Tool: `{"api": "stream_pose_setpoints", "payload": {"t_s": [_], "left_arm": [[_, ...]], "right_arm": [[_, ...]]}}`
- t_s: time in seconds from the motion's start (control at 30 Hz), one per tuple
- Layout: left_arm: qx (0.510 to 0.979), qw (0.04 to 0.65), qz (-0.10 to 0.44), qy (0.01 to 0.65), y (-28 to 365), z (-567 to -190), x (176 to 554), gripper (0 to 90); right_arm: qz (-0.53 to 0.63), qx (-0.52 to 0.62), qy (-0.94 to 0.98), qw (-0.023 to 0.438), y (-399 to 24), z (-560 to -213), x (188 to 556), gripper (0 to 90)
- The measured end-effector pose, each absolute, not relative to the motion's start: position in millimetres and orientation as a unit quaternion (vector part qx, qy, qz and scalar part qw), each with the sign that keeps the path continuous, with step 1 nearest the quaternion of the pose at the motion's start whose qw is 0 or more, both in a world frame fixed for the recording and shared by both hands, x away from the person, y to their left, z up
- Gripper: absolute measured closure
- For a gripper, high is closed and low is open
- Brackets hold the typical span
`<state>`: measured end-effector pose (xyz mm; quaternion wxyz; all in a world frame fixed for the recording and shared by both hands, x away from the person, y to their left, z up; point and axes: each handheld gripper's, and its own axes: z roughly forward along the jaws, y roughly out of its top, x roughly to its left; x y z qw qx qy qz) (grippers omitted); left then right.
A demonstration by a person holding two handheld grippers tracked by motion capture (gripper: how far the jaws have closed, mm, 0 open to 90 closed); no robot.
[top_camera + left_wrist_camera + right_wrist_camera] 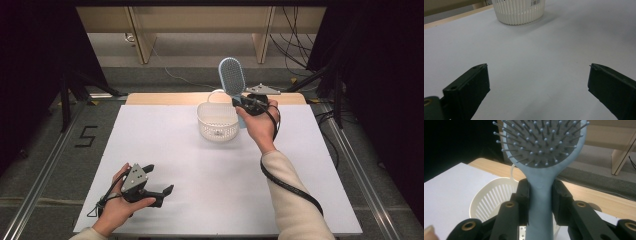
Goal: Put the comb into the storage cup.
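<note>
A light blue hairbrush (232, 77) stands upright in the air, bristle head up, beside the right rim of a white slotted basket (217, 120). My right gripper (243, 103) is shut on the brush handle; in the right gripper view the two black jaws press the handle (540, 202) from both sides, with the basket (489, 197) below and behind. My left gripper (161, 180) rests near the table's front left, jaws wide apart with nothing between them. In the left gripper view its jaws frame bare white table, with the basket (518, 11) far ahead.
A white sheet (200, 165) covers the table, with a wooden edge (165, 98) at the back. Wooden furniture legs (142, 40) and cables (292, 45) lie on the floor beyond. A metal rail (40, 185) runs along the left side.
</note>
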<state>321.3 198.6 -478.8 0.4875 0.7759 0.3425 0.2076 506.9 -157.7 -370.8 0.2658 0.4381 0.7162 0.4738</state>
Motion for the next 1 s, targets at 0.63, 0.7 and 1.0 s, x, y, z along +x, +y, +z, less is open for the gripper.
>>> {"api": "stream_pose_setpoints", "payload": {"t_s": [0.63, 0.7, 1.0], "left_arm": [[0.777, 0.487, 0.207, 0.342, 198.6, -478.7, 321.2, 3.3], [0.777, 0.487, 0.207, 0.342, 198.5, -478.7, 321.2, 3.3], [0.776, 0.487, 0.207, 0.342, 198.4, -478.8, 321.3, 3.3]], "right_arm": [[0.474, 0.438, 0.715, 0.269, -155.3, -365.7, 512.4, 70.8], [0.473, 0.438, 0.716, 0.269, -154.6, -366.3, 512.7, 70.8], [0.472, 0.438, 0.718, 0.262, -152.8, -367.4, 514.7, 70.8]]}}
